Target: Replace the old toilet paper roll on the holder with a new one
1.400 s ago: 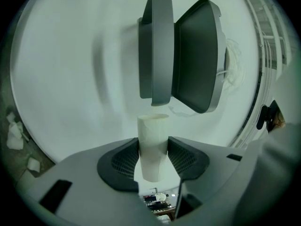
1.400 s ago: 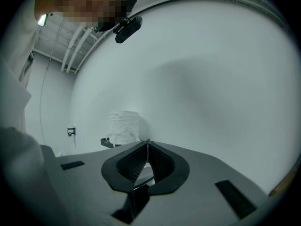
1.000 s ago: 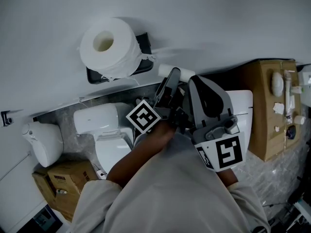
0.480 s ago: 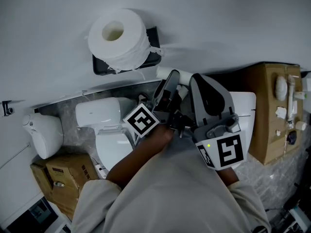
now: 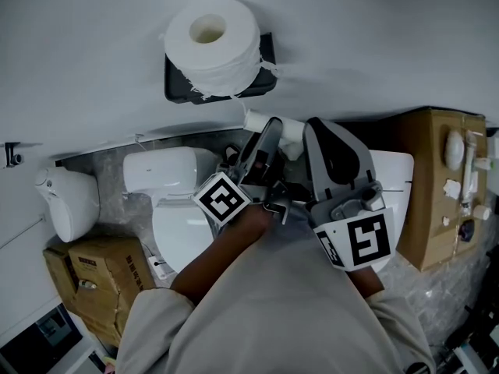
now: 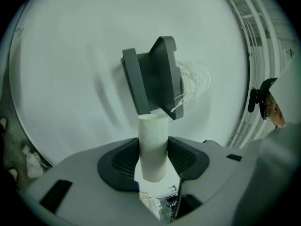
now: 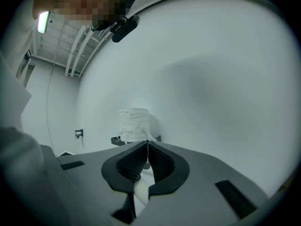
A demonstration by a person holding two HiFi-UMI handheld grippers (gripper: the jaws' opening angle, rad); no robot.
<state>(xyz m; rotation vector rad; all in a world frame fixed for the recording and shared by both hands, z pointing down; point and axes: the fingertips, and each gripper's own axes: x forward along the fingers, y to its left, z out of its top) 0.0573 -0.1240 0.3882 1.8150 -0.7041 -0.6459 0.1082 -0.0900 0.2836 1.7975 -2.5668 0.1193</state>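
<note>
Swap looks all but done: new roll (image 5: 212,39) sits on holder (image 5: 178,93) on wall, ragged loose end at its side. Left gripper (image 6: 154,142) partly open, pads pressed on old cardboard tube (image 6: 153,131); tube stands upright between jaws, near holder but apart from it. Right gripper (image 7: 147,147) has jaws closed together, nothing in them (it points toward roll). Step in hand, my reading: getting rid of tube. Next move calls for carrying it clear and finding drop spot; no bin in frame.
</note>
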